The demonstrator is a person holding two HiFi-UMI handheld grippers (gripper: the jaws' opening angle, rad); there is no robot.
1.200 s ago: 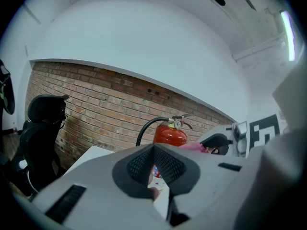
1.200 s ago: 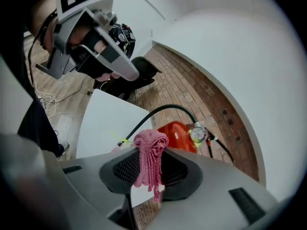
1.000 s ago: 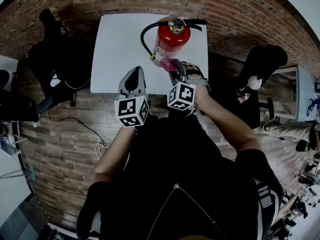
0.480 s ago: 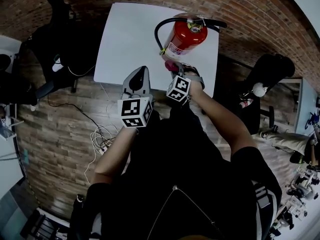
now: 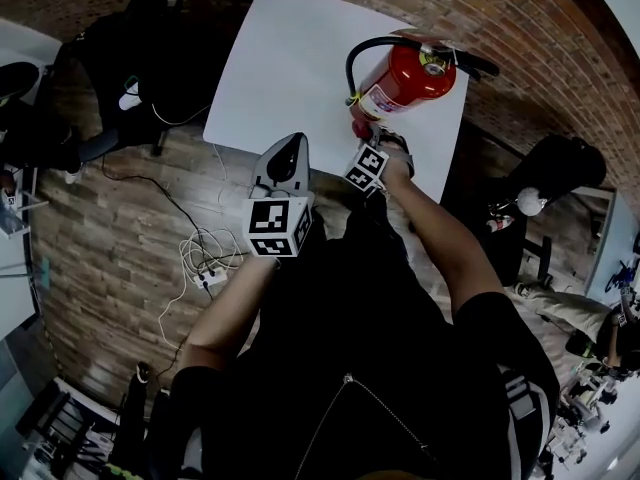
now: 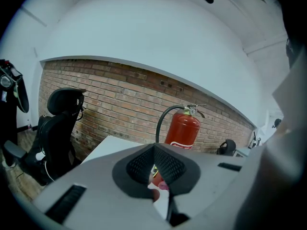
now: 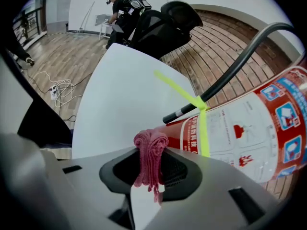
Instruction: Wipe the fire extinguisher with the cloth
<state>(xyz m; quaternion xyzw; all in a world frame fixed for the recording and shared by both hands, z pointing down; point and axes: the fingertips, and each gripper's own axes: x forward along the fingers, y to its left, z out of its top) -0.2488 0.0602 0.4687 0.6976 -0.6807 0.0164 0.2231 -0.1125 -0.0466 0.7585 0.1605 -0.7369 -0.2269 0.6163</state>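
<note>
A red fire extinguisher (image 5: 405, 80) with a black hose (image 5: 358, 56) stands on the white table (image 5: 290, 68) near its right edge. My right gripper (image 5: 358, 131) is shut on a bunched pink cloth (image 7: 150, 150), which is held against the extinguisher's lower body (image 7: 249, 133). A yellow-green tie (image 7: 199, 107) wraps the hose (image 7: 230, 75). My left gripper (image 5: 290, 143) hovers at the table's near edge, shut with nothing in it. In the left gripper view the extinguisher (image 6: 182, 131) stands ahead beyond the left gripper (image 6: 154, 147).
A brick wall runs behind the table. Black office chairs stand to the left (image 5: 130, 38) and right (image 5: 565, 163) of it. Cables and a power strip (image 5: 205, 268) lie on the wood floor. A person (image 7: 122, 4) stands far off in the right gripper view.
The head view has swung, so table and extinguisher sit further right and higher. The right gripper with the cloth has stayed against the extinguisher's lower body. The left gripper has barely moved.
</note>
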